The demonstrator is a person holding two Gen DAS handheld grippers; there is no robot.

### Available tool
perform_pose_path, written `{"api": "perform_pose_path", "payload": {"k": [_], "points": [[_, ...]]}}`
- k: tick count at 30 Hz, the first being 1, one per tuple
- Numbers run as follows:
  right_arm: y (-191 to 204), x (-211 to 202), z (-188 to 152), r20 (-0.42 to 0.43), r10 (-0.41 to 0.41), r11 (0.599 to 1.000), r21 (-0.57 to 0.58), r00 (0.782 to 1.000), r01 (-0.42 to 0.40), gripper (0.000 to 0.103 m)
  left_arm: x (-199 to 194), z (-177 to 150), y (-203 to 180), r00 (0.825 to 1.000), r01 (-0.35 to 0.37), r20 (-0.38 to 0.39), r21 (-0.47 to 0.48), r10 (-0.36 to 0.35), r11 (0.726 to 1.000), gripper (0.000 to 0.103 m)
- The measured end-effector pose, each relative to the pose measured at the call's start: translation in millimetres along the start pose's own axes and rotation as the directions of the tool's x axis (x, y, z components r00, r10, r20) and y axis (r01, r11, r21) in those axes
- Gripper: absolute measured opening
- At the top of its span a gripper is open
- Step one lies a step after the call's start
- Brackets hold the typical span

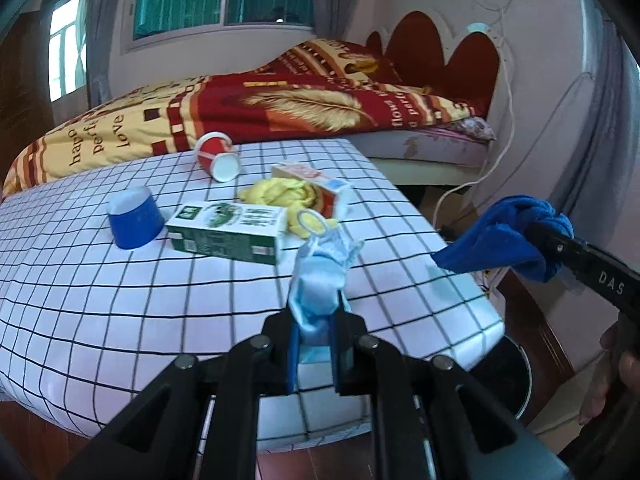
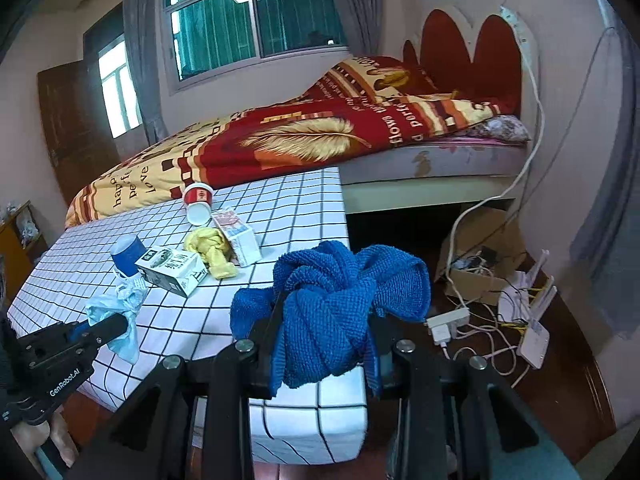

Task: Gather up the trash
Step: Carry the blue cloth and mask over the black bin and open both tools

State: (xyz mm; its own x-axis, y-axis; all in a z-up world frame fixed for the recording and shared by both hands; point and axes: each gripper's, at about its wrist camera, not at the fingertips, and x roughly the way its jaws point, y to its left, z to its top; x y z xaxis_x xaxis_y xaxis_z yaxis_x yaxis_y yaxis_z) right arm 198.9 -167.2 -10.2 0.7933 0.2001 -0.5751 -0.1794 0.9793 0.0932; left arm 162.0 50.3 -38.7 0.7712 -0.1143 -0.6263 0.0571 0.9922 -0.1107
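The left gripper pinches a pale blue mask just above the table's near edge, while the right gripper clamps a blue cloth off its right corner. The step looks like carry-off; next, each load needs taking to the dark bin below that corner, with the cartons, cups and yellow rag left on the table

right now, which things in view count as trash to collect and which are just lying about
Trash to collect:
- light blue face mask in the left jaws
- green milk carton
- red-and-white carton
- tipped red paper cup
- upside-down blue cup
- yellow crumpled wrapper

Just lying about:
- blue cloth
- bed quilt
- power strip
- cardboard box
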Motion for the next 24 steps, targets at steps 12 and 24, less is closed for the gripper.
{"api": "perform_pose_path", "payload": {"k": [12, 24], "points": [[-44.6, -45.4, -19.5, 0.007, -0.083, 0.995, 0.051, 0.996, 0.083, 0.034, -14.7, -4.1, -56.6, 0.996, 0.087, 0.006, 0.086, -0.088, 0.993, 0.013], [-94.6, -78.9, -46.6, -0.015, -0.167, 0.98, 0.109, 0.986, 0.168, 0.034, -19.1, -14.4, -114.2, 0.985, 0.172, -0.019, 0.168, -0.172, 0.971, 0.013]]}}
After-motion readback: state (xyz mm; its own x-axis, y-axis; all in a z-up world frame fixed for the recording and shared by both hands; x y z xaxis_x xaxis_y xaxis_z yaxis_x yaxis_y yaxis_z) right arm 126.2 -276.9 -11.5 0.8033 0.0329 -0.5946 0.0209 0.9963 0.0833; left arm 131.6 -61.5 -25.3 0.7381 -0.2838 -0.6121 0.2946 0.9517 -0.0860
